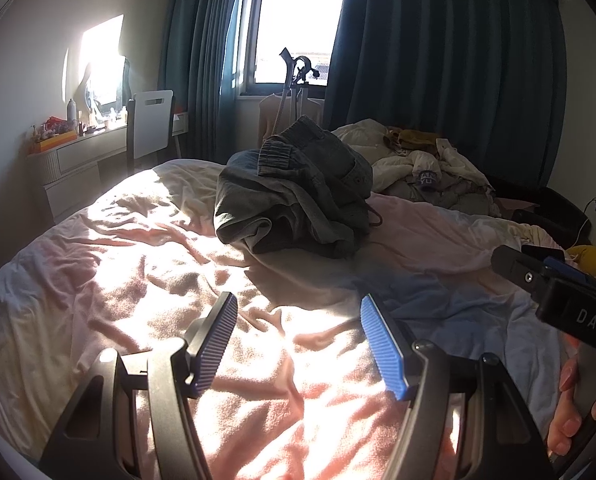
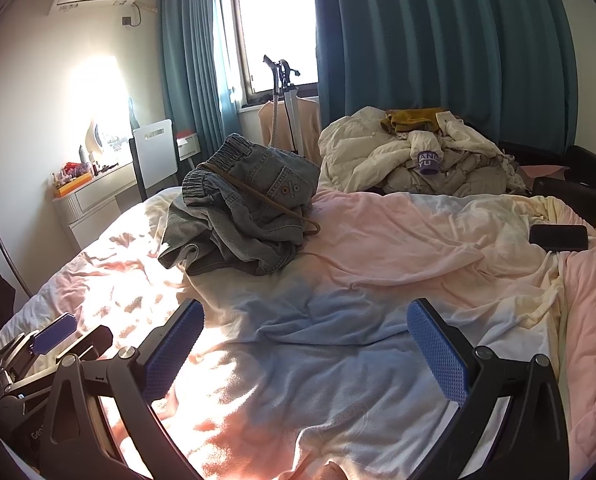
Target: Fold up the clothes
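Observation:
A crumpled pair of grey-blue jeans lies in a heap on the bed, also in the right wrist view, with a brown cord across it. My left gripper is open and empty, held above the pink bedcover short of the jeans. My right gripper is open and empty over the bedcover, to the right of the left one. The right gripper's body shows at the right edge of the left wrist view.
A pile of cream and mixed clothes lies at the bed's far side. A dark phone lies on the cover at right. A garment steamer, a white chair and a cluttered dresser stand beyond the bed.

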Available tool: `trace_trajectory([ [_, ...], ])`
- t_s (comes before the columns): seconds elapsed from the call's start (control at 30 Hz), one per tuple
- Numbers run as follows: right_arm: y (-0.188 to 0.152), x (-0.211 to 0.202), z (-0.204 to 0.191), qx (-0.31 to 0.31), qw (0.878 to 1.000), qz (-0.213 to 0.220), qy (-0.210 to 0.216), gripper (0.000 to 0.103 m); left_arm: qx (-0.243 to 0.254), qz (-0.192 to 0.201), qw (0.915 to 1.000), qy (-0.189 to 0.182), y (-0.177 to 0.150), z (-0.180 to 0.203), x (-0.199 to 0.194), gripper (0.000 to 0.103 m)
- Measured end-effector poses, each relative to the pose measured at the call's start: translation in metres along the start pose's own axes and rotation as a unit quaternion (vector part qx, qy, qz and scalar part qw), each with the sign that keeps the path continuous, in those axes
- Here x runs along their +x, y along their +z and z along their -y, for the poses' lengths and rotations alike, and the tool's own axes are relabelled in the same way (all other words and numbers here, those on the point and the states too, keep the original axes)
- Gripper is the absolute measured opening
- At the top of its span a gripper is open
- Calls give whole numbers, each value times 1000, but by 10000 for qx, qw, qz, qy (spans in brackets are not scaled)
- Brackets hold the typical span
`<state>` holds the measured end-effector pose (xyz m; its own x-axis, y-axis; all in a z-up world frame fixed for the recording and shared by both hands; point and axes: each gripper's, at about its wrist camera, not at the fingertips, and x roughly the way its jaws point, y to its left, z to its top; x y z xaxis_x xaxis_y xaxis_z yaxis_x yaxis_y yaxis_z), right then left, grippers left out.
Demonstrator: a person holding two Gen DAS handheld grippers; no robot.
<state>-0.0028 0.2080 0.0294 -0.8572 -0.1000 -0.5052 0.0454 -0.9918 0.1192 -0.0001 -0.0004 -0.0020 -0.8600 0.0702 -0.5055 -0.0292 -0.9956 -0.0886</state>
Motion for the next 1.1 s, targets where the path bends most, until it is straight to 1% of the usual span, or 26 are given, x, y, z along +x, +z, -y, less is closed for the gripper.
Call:
trace_trajectory([
  [0.17,0,1,1,-1,10000,-12,-28,103,30,-58,10000,37,0,1,3,66],
  [0.27,0,1,1,23,10000,-59,-32,103,48,-80,10000,-36,0,1,4,66],
  [0.33,0,0,4,92,9999,-84,16,103,73,-145,9999,7,1,2,7,66],
  [0.47,2,-2,13,344,9993,-68,99,103,60,-254,9996,49,9,1,17,66],
  [0.57,3,3,21,472,9988,-97,52,103,22,-327,9995,4,26,-4,33,66],
  [0.63,2,10,25,469,9989,-90,-5,103,-34,-353,9994,-63,42,-9,47,66],
  [0.73,3,26,25,363,9992,-129,91,103,-107,-264,9995,-136,68,-18,74,66],
  [0.83,8,46,21,229,9995,-130,145,103,-20,-240,9996,-158,95,-24,109,66],
  [0.93,10,61,22,223,9995,-120,198,103,-10,-185,9994,-280,118,-30,142,66],
  [1.1,5,82,23,203,9990,-274,297,103,-15,-98,9991,-421,153,-39,195,66],
])
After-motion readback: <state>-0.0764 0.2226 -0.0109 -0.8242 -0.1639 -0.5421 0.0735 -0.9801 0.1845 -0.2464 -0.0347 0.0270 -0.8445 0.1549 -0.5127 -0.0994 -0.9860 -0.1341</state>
